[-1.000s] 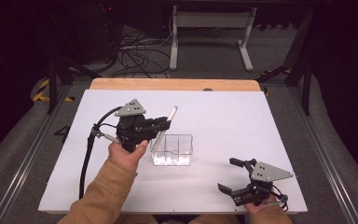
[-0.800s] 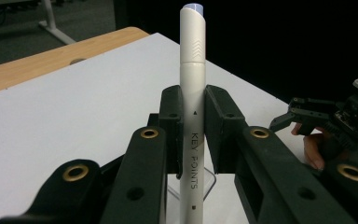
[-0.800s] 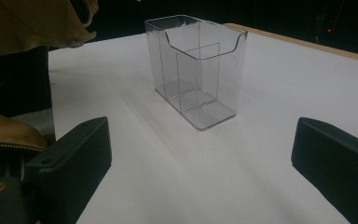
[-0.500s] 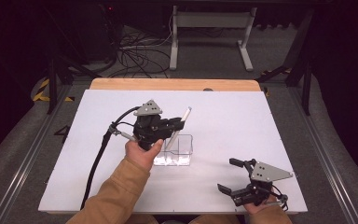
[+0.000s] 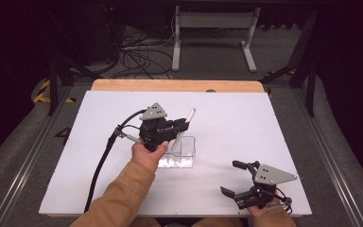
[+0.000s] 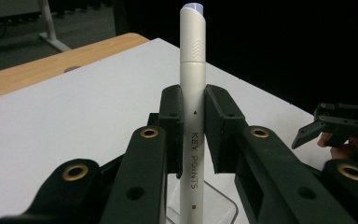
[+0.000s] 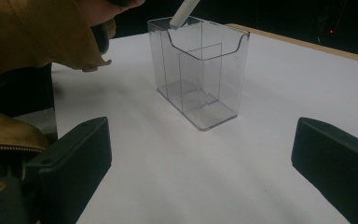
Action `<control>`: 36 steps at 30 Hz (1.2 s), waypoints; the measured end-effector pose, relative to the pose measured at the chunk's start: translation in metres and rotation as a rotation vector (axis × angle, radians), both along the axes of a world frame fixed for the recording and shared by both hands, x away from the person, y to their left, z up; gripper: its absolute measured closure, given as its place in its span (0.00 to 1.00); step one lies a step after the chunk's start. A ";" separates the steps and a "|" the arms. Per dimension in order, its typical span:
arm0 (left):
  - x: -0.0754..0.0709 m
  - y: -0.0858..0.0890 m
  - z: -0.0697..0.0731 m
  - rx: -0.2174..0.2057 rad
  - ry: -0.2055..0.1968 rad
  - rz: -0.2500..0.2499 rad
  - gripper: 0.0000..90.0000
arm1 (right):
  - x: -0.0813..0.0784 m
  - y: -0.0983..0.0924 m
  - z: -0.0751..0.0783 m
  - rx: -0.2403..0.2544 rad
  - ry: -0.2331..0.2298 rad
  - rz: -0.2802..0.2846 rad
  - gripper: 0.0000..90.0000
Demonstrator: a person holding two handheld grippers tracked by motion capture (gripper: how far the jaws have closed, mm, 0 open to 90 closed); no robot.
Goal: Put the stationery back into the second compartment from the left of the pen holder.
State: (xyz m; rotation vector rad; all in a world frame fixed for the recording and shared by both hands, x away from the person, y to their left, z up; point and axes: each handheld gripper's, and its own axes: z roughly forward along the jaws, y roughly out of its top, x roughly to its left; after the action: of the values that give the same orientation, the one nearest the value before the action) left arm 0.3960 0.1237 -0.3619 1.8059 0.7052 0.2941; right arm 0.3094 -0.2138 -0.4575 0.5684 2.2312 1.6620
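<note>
Two grippers: left gripper (image 5: pixel 182 126) fingers clenched on white pen (image 6: pixel 192 93), tip hidden at clear box (image 7: pixel 198 70); right gripper (image 5: pixel 235 178) released.

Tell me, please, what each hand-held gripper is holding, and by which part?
The left hand-held gripper clamps a white pen around the middle of its barrel. The right hand-held gripper is open and holds nothing.

pen (image 6: pixel 192 107) tip cut off below
</note>
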 end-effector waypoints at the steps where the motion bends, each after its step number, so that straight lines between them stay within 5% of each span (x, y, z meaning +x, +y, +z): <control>1: 0.000 0.001 -0.001 -0.008 -0.005 -0.004 0.87 | 0.000 0.000 0.000 0.000 -0.001 0.000 0.06; 19: -0.010 0.012 -0.025 -0.050 -0.039 -0.046 0.87 | 0.000 0.001 0.000 -0.003 -0.001 0.007 0.06; 36: -0.018 0.020 -0.037 -0.004 -0.023 -0.039 0.87 | 0.001 0.003 0.000 -0.002 0.002 0.012 0.06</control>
State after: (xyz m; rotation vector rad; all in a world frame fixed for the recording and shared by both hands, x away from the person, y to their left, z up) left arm 0.3779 0.1438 -0.3994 1.8080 0.6540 0.2870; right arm 0.3109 -0.2104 -0.4578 0.5574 2.2417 1.6652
